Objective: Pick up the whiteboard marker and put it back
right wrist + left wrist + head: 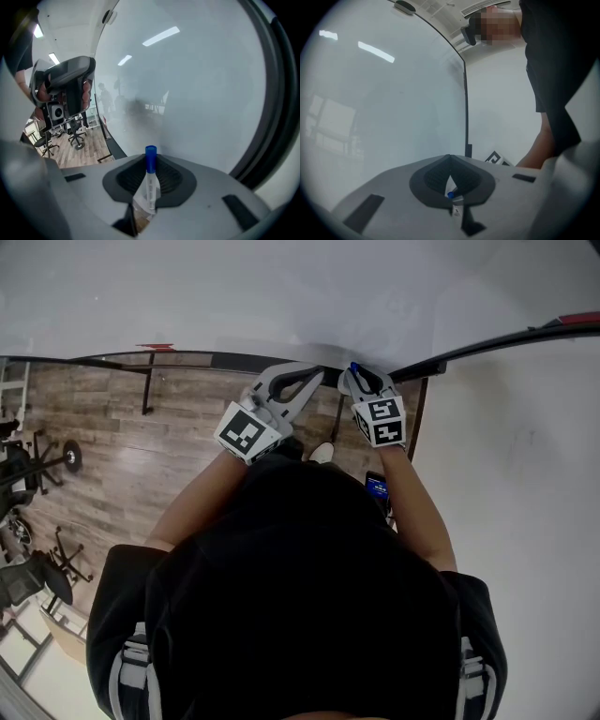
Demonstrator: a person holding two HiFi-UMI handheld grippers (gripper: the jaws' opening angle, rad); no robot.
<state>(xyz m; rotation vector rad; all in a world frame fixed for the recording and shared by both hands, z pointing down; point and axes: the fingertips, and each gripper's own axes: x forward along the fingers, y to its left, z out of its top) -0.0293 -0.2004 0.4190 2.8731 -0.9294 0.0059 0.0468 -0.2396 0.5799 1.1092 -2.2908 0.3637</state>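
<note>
Clenching whiteboard marker [150, 161] between jaws, right tool [150, 183]; left tool [450, 161] closed, empty.

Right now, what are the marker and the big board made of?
The marker looks like plastic: a smooth white barrel with a blue cap. The board is glossy, maybe glass or a coated panel, because it mirrors bright light strips.

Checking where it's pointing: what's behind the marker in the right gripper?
The whiteboard fills the view behind the whiteboard marker, with light reflections. The right gripper, shut on the marker, covers the board's lower edge.
</note>
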